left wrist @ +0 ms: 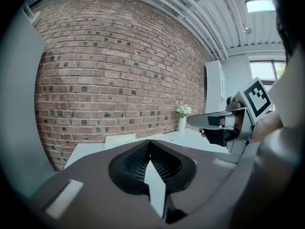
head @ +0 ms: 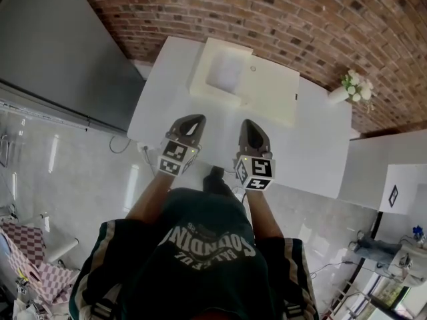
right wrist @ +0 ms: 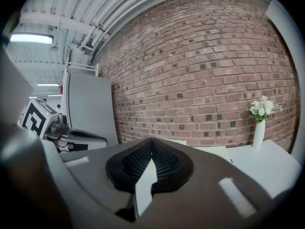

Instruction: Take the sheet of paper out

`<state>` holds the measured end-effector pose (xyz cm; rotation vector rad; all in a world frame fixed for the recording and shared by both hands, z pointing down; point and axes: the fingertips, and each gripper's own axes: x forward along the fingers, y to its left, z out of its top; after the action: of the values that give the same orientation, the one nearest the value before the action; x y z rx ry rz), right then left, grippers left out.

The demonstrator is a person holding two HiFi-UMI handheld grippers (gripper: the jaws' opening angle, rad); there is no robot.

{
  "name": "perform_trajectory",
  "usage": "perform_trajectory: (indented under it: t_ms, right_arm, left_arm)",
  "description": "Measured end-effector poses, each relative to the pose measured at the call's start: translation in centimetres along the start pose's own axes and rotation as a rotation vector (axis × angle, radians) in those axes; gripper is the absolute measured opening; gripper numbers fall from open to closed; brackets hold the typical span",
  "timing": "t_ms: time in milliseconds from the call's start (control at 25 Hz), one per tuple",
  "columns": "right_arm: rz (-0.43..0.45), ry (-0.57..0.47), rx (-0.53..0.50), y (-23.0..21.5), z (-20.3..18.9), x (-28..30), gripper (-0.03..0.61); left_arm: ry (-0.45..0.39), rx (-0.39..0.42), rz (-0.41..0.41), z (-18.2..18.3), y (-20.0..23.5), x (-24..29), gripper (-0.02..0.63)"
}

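Dark printed shirt on the person fills the bottom of the head view. Beyond it a white desk stands against the brick wall, bearing a cream box at its far side; the sheet of paper seems to be the paler rectangle lying in the box's sunken tray. The left claw and right claw hover side by side over the desk's near edge, each closed tight on nothing and apart from the box, while a small vase of flowers stands at the far right corner.
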<state>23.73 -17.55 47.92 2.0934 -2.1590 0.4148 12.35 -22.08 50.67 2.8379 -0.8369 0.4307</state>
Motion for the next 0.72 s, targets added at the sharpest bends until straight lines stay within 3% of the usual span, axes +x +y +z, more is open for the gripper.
perform_trajectory:
  t_ms: [360, 720]
  right_arm:
    - [0.072, 0.031, 0.003, -4.1, 0.9, 3.4, -0.015]
    - [0.099, 0.029, 0.005, -4.4, 2.0, 6.4, -0.015]
  left_arm:
    - [0.002, 0.001, 0.052, 2.9, 0.0, 4.7, 0.011]
    - [0.001, 0.009, 0.063, 4.3, 1.7, 6.6, 0.011]
